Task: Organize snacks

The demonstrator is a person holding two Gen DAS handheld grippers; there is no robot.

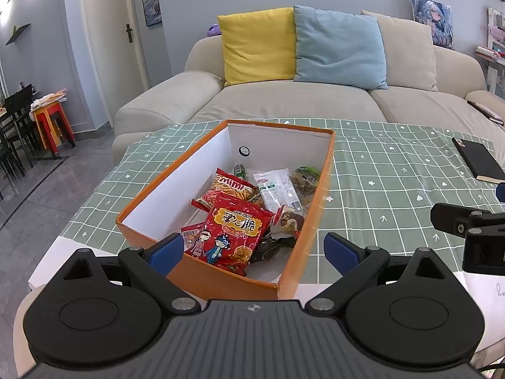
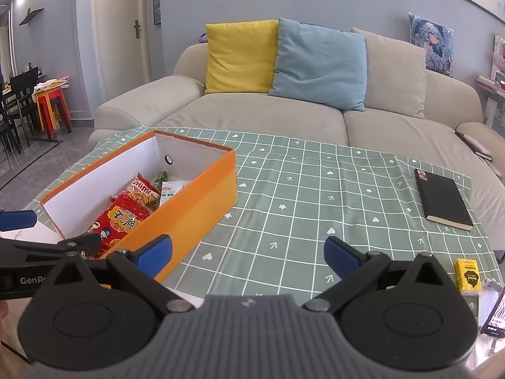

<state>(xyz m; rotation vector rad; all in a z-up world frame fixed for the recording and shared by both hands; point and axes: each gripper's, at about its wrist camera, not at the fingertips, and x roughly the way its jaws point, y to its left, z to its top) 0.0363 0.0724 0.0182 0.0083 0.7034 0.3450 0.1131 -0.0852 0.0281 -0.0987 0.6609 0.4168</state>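
Straight ahead at twelve o'clock of the left gripper [image 1: 254, 252], the orange box [image 1: 202, 271] sits on the green checked tablecloth [image 1: 394, 189], already holding the snacks: a red crisp packet [image 1: 230, 233] on top, a Mimi stick bag [image 1: 235, 186] and clear-wrapped biscuits [image 1: 277, 189] behind it. Both grippers are spread wide and empty; the right gripper [image 2: 247, 252] hovers over bare cloth at three o'clock of the box. One small yellow carton [image 2: 469, 276] remains at the table edge, at four o'clock of the right gripper, probably the last item. To take it well, I would swing right, square the fingers across its narrow faces and close gently. That carton is partly cut off by the gripper arm, its label is unreadable, and the box's lower layer is hidden beneath the packets.
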